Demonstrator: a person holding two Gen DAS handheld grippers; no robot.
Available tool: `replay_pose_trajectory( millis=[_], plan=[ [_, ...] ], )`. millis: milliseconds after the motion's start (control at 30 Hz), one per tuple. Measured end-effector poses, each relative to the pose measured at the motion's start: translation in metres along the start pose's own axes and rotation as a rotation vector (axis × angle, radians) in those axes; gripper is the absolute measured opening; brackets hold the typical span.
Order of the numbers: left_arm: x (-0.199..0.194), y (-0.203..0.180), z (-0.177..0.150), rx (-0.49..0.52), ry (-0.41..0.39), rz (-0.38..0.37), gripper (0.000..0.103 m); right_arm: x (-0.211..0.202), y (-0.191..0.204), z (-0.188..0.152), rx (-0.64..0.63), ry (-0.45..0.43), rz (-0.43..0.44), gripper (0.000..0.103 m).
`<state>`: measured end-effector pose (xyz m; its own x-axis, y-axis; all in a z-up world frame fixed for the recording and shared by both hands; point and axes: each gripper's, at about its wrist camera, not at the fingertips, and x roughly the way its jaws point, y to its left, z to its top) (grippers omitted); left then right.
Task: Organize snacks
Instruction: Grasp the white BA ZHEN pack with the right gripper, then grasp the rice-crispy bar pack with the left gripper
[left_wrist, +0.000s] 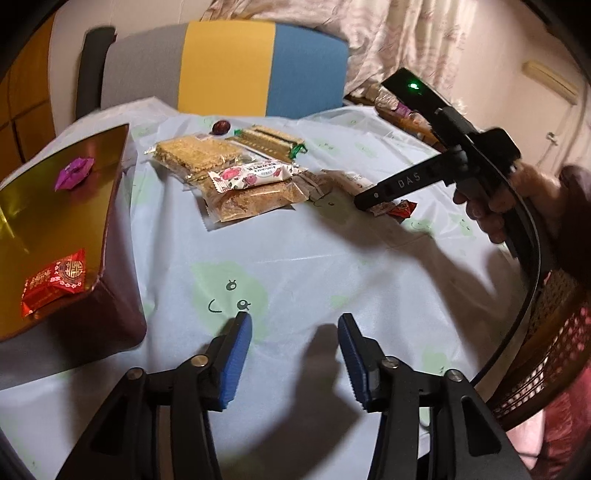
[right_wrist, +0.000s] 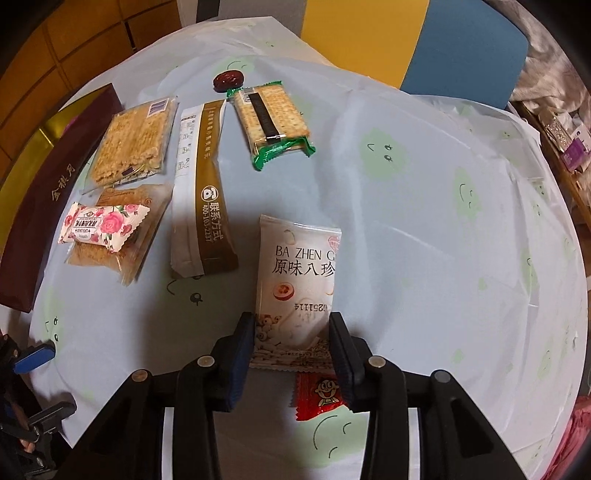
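A white snack packet (right_wrist: 299, 266) with black lettering lies flat on the pale blue tablecloth (right_wrist: 424, 221). My right gripper (right_wrist: 293, 321) points steeply down over the packet's near end. One blue pad stands close at each side edge, and the packet shows no buckling. A small red candy (right_wrist: 319, 398) lies just behind the packet, under the gripper. My left gripper (left_wrist: 293, 321) hovers open over bare cloth with nothing between its pads. To its left is a maroon box (left_wrist: 55, 206) with a gold inside, holding a purple candy (left_wrist: 72, 172) and a red candy (left_wrist: 55, 282).
Several wrapped snacks lie in a group: two crispy bars (right_wrist: 131, 140), a rose-printed bar (right_wrist: 103, 227), a long white-and-brown sachet (right_wrist: 205, 184), a green-edged cracker pack (right_wrist: 273, 118) and a dark date (right_wrist: 228, 80). A yellow-and-blue chair back (left_wrist: 258, 66) stands behind the table. A woven chair (left_wrist: 546, 332) is at right.
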<state>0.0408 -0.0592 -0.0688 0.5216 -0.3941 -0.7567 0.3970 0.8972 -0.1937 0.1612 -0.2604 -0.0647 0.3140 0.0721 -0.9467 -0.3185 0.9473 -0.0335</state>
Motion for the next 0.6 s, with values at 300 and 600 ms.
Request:
replay_pose_trajectory(
  millis=[300, 600],
  plan=[
    [-0.023, 0.003, 0.088, -0.155, 0.031, -0.018, 0.063, 0.002, 0.0, -0.001, -0.007, 0.002, -0.009, 0.041],
    [0.032, 0.047, 0.182, -0.35, 0.184, 0.087, 0.067, 0.0, 0.006, 0.002, -0.022, 0.014, -0.024, 0.041]
  ],
)
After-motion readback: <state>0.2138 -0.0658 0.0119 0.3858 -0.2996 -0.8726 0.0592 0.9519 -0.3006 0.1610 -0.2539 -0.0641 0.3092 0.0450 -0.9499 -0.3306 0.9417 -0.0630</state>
